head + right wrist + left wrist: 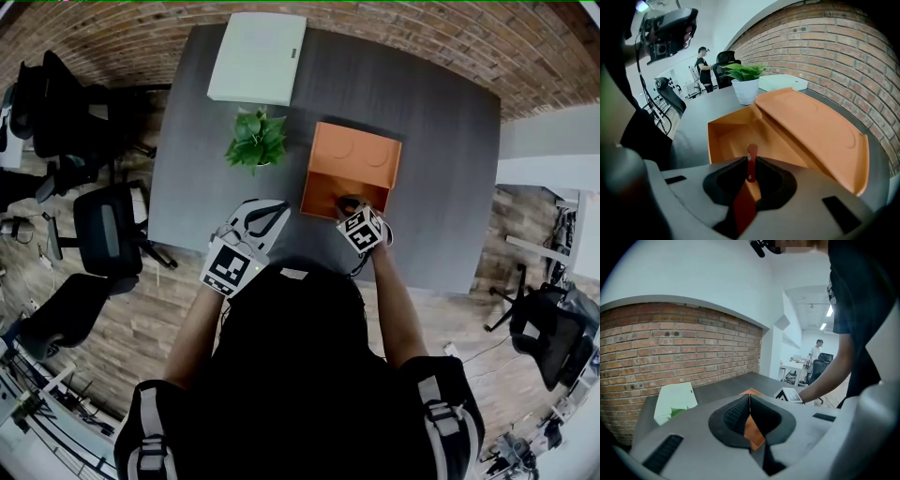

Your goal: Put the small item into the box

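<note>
Right hand-held gripper (751,165): jaws clamped on the small item (752,153), a thin reddish strip whose tip pokes past them.
Item position: over the near edge of the orange box (714,140), above the open cavity; I can't tell whether it touches the box floor.
Left hand-held gripper (749,401): jaws pressed together, nothing in them, idle left of the box.
Box: lid (820,126) flipped back, cavity looks empty.
Progress: pick done and item at the box; lowering and release probably left.
Around: potted plant (255,139) near the box's far left corner, white flat case (255,56) at the far end of the desk (441,178), office chairs (105,230) on the floor to the left.
In the way: nothing between item and cavity; plant sits clear.
</note>
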### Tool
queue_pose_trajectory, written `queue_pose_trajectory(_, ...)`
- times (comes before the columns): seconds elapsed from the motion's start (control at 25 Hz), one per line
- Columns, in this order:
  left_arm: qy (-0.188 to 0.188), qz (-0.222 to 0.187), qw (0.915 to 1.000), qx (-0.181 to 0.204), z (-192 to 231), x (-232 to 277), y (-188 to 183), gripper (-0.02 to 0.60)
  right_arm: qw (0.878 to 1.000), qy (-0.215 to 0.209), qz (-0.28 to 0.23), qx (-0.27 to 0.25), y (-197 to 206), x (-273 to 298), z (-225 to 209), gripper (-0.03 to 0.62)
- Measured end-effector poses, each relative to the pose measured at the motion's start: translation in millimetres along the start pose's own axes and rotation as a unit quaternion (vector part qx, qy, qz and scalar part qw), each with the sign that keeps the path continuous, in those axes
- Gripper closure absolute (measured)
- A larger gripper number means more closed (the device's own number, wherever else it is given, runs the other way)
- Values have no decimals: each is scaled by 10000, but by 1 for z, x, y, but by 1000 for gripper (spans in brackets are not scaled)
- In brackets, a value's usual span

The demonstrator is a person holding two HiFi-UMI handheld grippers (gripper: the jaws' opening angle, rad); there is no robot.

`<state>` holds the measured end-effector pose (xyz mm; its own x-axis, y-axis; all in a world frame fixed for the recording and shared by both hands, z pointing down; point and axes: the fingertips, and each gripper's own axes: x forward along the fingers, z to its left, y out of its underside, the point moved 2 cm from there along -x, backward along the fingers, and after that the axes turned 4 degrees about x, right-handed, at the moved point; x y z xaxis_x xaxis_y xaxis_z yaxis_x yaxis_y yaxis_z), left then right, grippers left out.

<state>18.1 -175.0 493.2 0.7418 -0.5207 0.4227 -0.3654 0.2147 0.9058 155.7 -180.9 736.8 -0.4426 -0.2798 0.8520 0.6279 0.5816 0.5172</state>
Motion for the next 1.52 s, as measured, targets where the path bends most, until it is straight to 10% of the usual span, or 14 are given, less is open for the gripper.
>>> queue_pose_trajectory(1.52,211,-5,9997,121,1,-8,2,558,9985,308,449,85,4,17,-10,520)
